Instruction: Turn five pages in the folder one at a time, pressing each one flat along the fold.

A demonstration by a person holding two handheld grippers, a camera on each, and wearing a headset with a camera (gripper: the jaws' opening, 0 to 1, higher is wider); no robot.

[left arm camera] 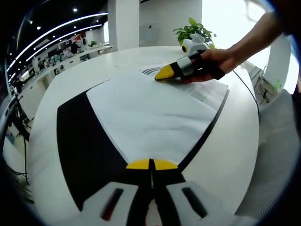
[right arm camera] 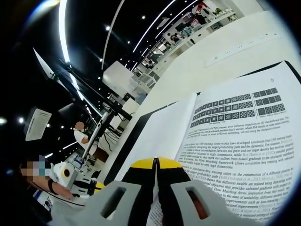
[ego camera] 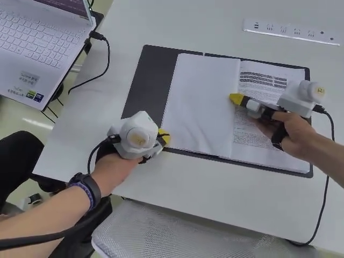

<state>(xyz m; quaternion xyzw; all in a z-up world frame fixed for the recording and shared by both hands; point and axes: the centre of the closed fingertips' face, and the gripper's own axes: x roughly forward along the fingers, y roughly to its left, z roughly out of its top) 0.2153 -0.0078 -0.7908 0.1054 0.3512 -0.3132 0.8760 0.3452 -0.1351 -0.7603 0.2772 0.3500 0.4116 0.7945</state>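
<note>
A black folder (ego camera: pixel 148 80) lies open on the white table. A blank turned page (ego camera: pixel 201 99) rests on its left half and a printed page (ego camera: pixel 263 134) on its right. My right gripper (ego camera: pixel 235 99), yellow-tipped and shut, lies with its tips on the printed page right beside the fold; its own view shows the shut tips (right arm camera: pixel 155 163) over printed text (right arm camera: pixel 235 141). My left gripper (ego camera: pixel 164 138) is shut at the folder's near edge, tips (left arm camera: pixel 151 164) at the blank page's (left arm camera: pixel 150 113) near corner. The right gripper (left arm camera: pixel 165 73) is also in the left gripper view.
An open laptop (ego camera: pixel 37 43) sits at the table's far left with a cable (ego camera: pixel 99 59) running past the folder. A white power strip (ego camera: pixel 290 29) lies at the back right. A mesh chair seat (ego camera: pixel 161 231) is below the table's near edge.
</note>
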